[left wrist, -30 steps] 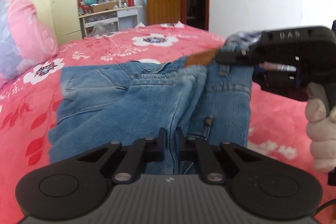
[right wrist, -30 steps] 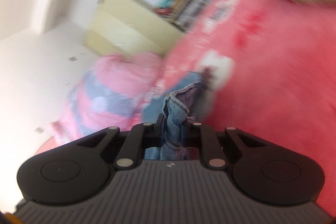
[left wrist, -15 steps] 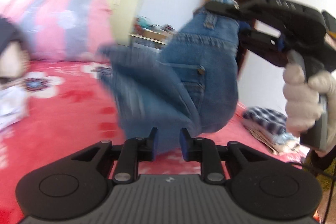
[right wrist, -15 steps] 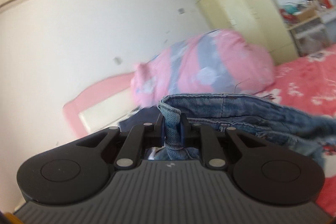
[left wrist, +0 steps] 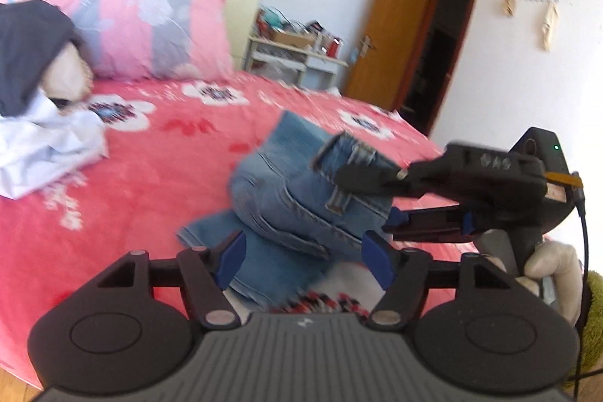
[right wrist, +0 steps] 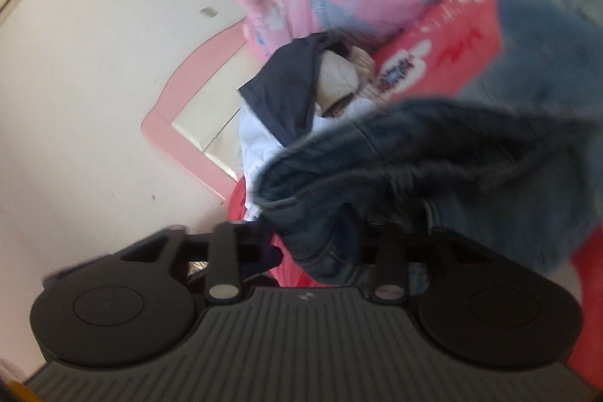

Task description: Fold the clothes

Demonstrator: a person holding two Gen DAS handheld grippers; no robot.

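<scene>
Now the folded jeans [left wrist: 297, 191] sit mid-bed on the red bedspread [left wrist: 158, 168], long axis running roughly 7 to 1 o'clock in the left view, waistband end toward 2 o'clock. Left gripper [left wrist: 301, 251] is opening, pads clear of denim. Right gripper [left wrist: 367, 202] is opening with the waistband between its jaws; denim could snag there and unroll the fold.

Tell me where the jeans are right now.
In the left wrist view the jeans lie bundled on the red floral bedspread, lower centre, just ahead of the opening left gripper, with the right gripper at their waistband.
</scene>
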